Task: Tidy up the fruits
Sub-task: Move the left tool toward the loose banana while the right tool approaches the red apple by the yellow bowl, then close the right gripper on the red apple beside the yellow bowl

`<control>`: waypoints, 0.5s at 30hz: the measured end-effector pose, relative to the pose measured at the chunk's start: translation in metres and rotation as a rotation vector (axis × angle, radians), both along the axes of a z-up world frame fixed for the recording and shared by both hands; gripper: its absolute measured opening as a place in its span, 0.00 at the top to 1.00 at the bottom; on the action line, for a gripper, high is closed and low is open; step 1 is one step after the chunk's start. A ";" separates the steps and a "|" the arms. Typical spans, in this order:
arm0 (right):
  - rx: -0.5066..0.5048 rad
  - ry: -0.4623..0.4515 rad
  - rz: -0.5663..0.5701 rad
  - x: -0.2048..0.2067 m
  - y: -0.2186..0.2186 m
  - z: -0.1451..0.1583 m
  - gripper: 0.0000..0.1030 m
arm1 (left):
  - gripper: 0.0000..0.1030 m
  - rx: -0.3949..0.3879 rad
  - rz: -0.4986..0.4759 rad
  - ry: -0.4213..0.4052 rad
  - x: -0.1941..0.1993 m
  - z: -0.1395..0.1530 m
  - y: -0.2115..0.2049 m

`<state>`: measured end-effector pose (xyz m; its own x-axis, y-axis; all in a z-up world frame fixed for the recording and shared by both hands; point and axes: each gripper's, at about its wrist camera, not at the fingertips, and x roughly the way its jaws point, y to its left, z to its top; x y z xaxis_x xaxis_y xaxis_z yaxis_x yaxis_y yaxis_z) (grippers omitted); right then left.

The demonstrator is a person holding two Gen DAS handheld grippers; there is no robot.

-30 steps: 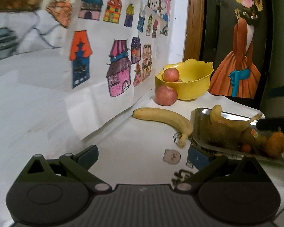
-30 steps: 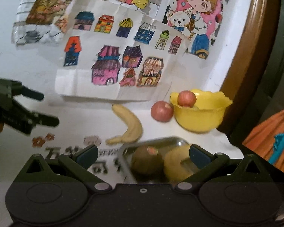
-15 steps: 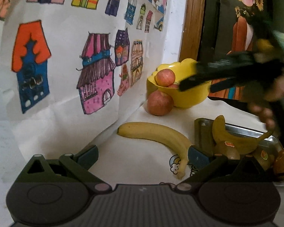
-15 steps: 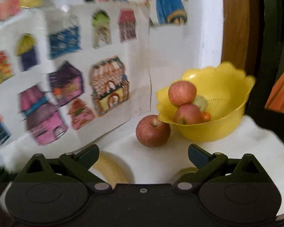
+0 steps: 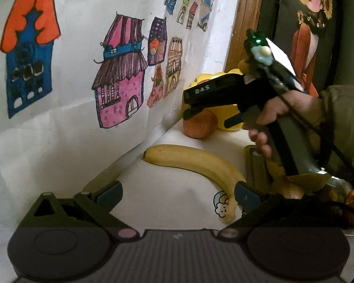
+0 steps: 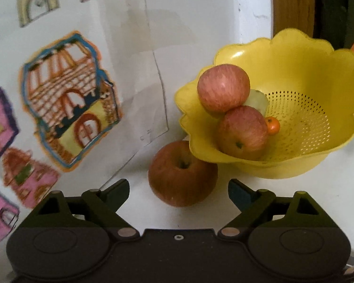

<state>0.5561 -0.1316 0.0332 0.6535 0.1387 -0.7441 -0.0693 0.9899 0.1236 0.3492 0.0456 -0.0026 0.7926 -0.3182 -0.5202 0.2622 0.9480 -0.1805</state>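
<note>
Childlike house drawings [image 5: 120,87] on white paper cover the wall behind a white tabletop [image 5: 177,188], with a wooden frame [image 5: 245,23] standing at the far right corner. Against that wall, near the back edge, a yellow colander bowl [image 6: 318,151] holds two red apples [image 6: 224,87], a small orange [image 6: 272,125] and a pale green piece of fruit I cannot identify. A third apple [image 6: 183,173] sits on the tabletop just beside the bowl, touching or nearly touching its rim. The right gripper [image 6: 179,194], held by a hand [image 5: 285,108] in an olive sleeve, has its fingers wide apart on either side of this loose apple, not touching it. Closer to the front edge a banana [image 5: 195,162] lies flat, its stem end just beside a metal tray [image 5: 254,165] that carries more fruit, mostly hidden behind the hand. The left gripper [image 5: 178,192] hovers low over the tabletop with its fingers spread and nothing between them, the banana's stem lying close to its right finger
</note>
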 end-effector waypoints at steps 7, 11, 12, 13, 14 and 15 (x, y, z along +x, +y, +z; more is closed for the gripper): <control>0.004 0.013 -0.045 0.015 0.003 -0.012 0.19 | 0.00 0.019 -0.010 0.003 0.014 -0.004 -0.005; 0.016 0.026 -0.056 0.021 0.001 -0.018 0.21 | 0.00 0.012 -0.024 0.008 0.027 -0.003 -0.011; 0.014 0.027 -0.054 0.023 0.001 -0.019 0.21 | 0.00 0.010 -0.021 0.011 0.029 -0.003 -0.013; 0.012 0.029 -0.054 0.024 0.001 -0.020 0.23 | 0.00 0.004 -0.020 0.013 0.030 -0.004 -0.013; 0.010 0.031 -0.057 0.025 0.000 -0.023 0.26 | 0.00 -0.001 -0.021 0.015 0.030 -0.005 -0.013; 0.011 0.032 -0.062 0.026 -0.001 -0.024 0.27 | 0.00 -0.002 -0.020 0.019 0.031 -0.006 -0.014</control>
